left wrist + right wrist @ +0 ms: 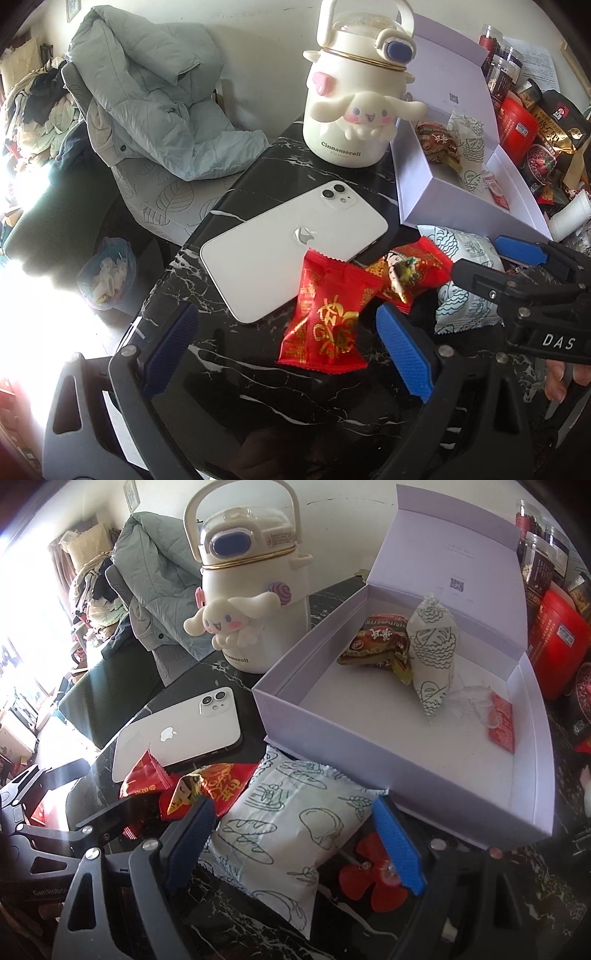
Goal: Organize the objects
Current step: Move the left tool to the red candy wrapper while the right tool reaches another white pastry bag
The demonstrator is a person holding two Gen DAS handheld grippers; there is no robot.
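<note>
The left tongs [288, 354] are spread wide above the black white-veined marble worktop [229, 391], their blue-padded fingers [404, 349] standing either side of a red foil snack packet with gold characters [325, 317], not touching it. That packet lies flat, its top edge overlapping the lower corner of a white smartphone lying face down [288, 243]. Just beside it on the right sits a second crumpled red-and-gold packet [406, 269], touching a white bread packet printed with green line drawings [461, 280].

The right tongs [291, 842] are also released, fingers [397, 845] apart on both sides of the white bread packet [280, 834], which lies on the worktop against the near wall of an open pale lilac cardboard box with a hinged lid [332, 746]. Whether the pads touch the packet I cannot tell. A red plastic flower-shaped piece [373, 878] lies beside the packet, partly behind the right finger.

Inside the box, 1 brown-and-red snack packet [373, 646] lies near the back, a second white green-printed packet [432, 657] stands tilted against it, and a small clear sachet with a red label [498, 723] rests near the right wall.

A cream Cinnamoroll water jug with a looped handle [251, 590] stands upright on the worktop behind the phone and left of the box. A pale green padded jacket [147, 103] is draped over a chair beyond the worktop edge.
</note>
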